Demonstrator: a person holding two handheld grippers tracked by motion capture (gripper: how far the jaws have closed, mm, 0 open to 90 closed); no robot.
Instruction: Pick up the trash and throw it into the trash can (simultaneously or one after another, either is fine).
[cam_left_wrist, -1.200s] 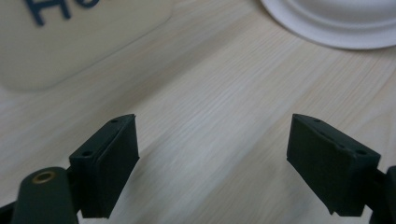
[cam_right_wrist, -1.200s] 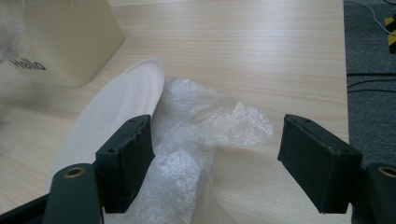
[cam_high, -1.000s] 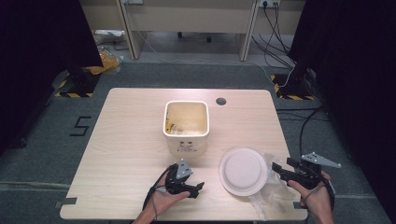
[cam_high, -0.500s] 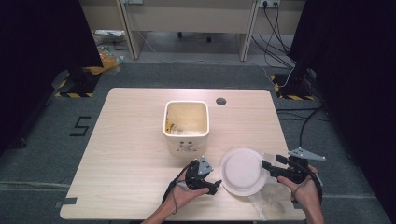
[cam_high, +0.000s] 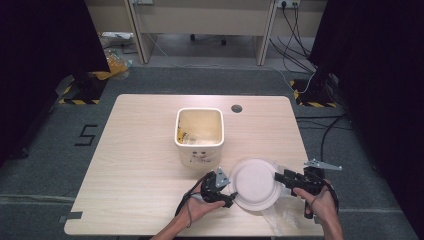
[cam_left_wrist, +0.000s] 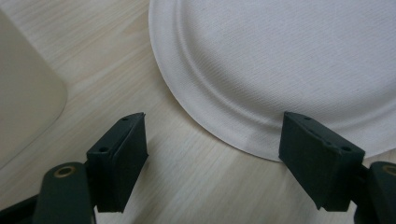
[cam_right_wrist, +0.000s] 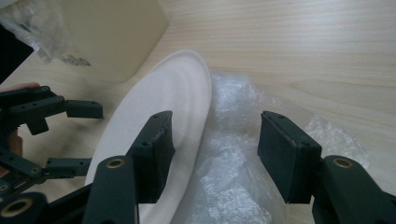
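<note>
The plate (cam_left_wrist: 280, 65) is seen to be white paper, matt, with a fine ribbed texture pressed across its face and rim; the table (cam_high: 140, 165) is finished in pale wood-grain laminate, smooth and faintly satin; the bin (cam_high: 199, 131) is made of cream plastic, smooth, with a soft sheen on its wall; the clear bag (cam_right_wrist: 233, 177) is thin plastic film, crinkled and glossy where light is caught; the left gripper (cam_left_wrist: 215, 154) and the right gripper (cam_right_wrist: 215, 149) are built of black matt plastic, their pads slightly rough, brass-coloured metal inserts being set near the jaw roots; the floor (cam_high: 45, 165) is covered in grey carpet, rough and dull.
</note>
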